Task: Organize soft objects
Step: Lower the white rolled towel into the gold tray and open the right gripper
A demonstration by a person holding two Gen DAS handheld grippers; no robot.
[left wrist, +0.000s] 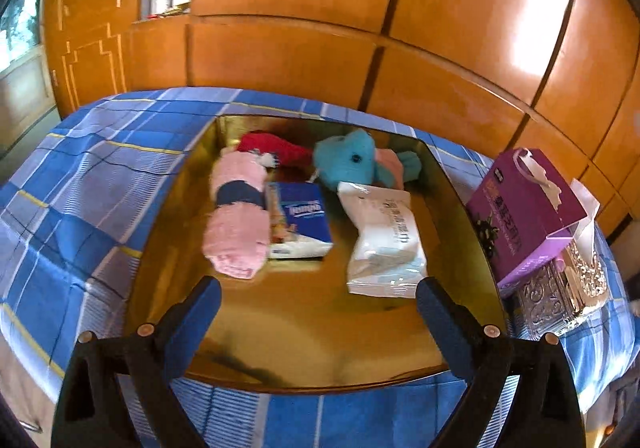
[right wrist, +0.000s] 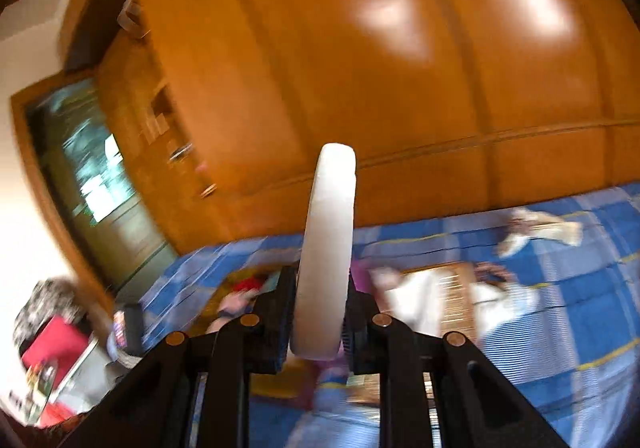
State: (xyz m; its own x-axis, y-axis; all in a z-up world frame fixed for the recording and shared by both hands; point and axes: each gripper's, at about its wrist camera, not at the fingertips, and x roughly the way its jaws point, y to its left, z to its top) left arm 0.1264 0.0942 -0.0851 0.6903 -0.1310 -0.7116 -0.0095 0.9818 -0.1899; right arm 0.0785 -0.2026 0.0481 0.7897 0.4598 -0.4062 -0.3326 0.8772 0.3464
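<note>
On a blue checked cloth [left wrist: 80, 175] a glossy golden square tray [left wrist: 304, 328] is set, with five soft things in it: a fuzzy pink roll [left wrist: 238, 215], a white pack [left wrist: 384, 240], a teal plush [left wrist: 352, 159], a tissue pack [left wrist: 300, 219] and a red plush [left wrist: 272, 147]. The left gripper [left wrist: 318, 296] is held spread, just short of them. A smooth, flat white pad [right wrist: 328, 248] is clamped edge-on in the right gripper [right wrist: 318, 312].
</note>
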